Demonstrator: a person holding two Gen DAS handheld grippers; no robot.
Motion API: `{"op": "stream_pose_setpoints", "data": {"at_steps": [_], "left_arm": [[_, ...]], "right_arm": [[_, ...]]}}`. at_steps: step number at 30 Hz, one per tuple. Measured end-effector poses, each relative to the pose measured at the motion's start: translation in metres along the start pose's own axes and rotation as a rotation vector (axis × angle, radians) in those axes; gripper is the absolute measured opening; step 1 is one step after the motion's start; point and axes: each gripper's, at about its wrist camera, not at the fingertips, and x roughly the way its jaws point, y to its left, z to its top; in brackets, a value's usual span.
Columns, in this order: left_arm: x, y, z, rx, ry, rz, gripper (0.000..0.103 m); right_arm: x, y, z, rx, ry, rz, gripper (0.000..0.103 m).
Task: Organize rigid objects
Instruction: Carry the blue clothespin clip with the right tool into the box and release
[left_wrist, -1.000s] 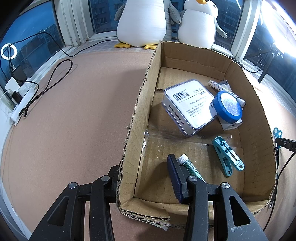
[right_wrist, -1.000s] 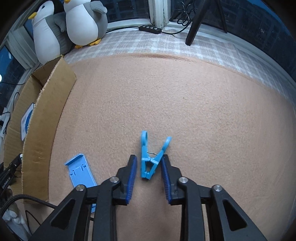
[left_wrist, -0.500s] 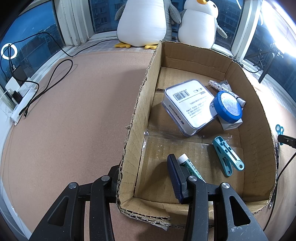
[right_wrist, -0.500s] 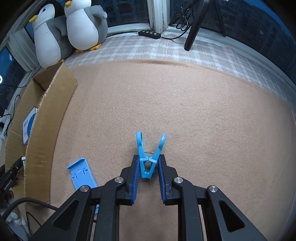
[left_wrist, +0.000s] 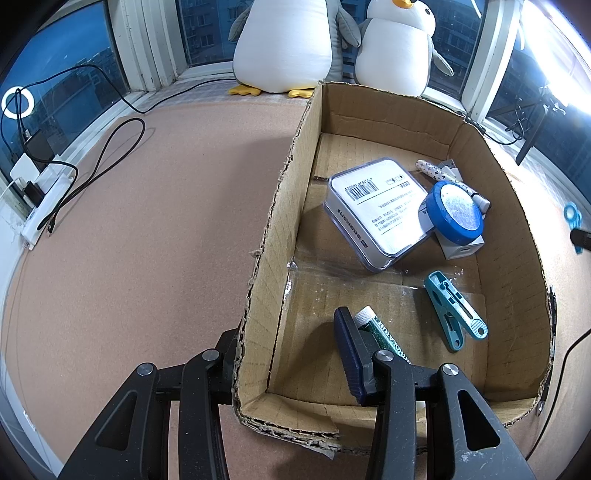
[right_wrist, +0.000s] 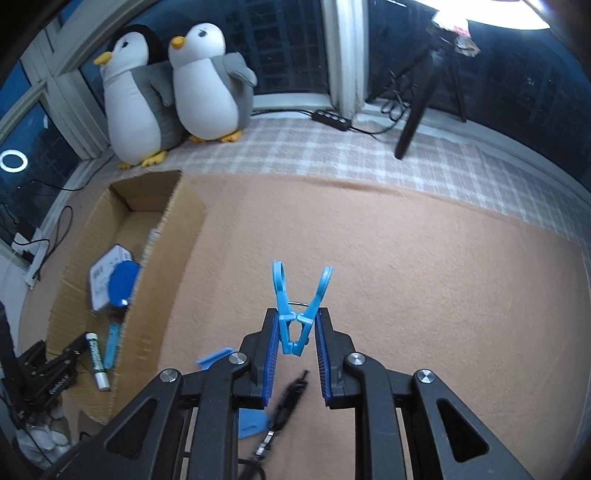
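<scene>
Because it is a small moulded-plastic clothespin (right_wrist: 297, 314) with a wire spring, the piece should handle as very light, stiff and a little slick, and squeezing its handle ends would likely spring the mouth open. The sounder hold, to my judgement, is across the body near the spring, and that is where the right tongs (right_wrist: 295, 354) have it: clenched on the peg, blue pads pressing both flanks. The peg's closed tip points back toward the camera at 6 o'clock, and its two looped handles fan out past the fingertips toward 11 and 1 o'clock. It appears lifted clear of the tan carpet (right_wrist: 424, 266); the blur suggests motion.

From the peg, the cardboard box (right_wrist: 159, 258) lies toward 9 to 10 o'clock, well apart. A blue plastic piece (right_wrist: 214, 360) and a dark object lie on the carpet beneath the tongs.

The left tongs (left_wrist: 284, 365) stand spread and grasp nothing, straddling the box's near corner wall (left_wrist: 258, 295), one finger outside and one inside beside a green tube (left_wrist: 384, 338). A teal clip (left_wrist: 454, 310), a white case (left_wrist: 380, 210) and a blue tape roll (left_wrist: 454, 212) already lie inside.
</scene>
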Motion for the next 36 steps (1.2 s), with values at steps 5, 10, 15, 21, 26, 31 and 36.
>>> {"op": "stream_pose_setpoints", "data": {"at_steps": [5,10,15,21,26,31,36], "left_arm": [[-0.001,0.000,-0.001,0.001,0.000,0.002,0.045],[-0.001,-0.001,-0.001,0.000,0.001,0.001,0.045],[-0.001,-0.001,-0.001,-0.007,0.002,0.002,0.045],[-0.001,0.000,-0.001,-0.007,0.002,0.002,0.045],[-0.001,-0.001,-0.001,-0.010,0.003,0.002,0.045],[-0.001,-0.001,-0.001,-0.010,0.003,0.002,0.045],[-0.001,0.000,-0.001,-0.010,0.003,0.002,0.045]], "right_arm": [[-0.008,0.031,0.007,-0.045,-0.025,0.057,0.017],[-0.006,0.063,0.011,-0.096,-0.028,0.096,0.017],[0.000,0.095,0.015,-0.144,-0.023,0.133,0.017],[0.006,0.126,0.014,-0.200,-0.012,0.152,0.017],[0.016,0.144,0.009,-0.229,0.010,0.154,0.017],[0.026,0.152,0.007,-0.246,0.031,0.151,0.017],[0.031,0.154,0.005,-0.251,0.045,0.146,0.017]]}}
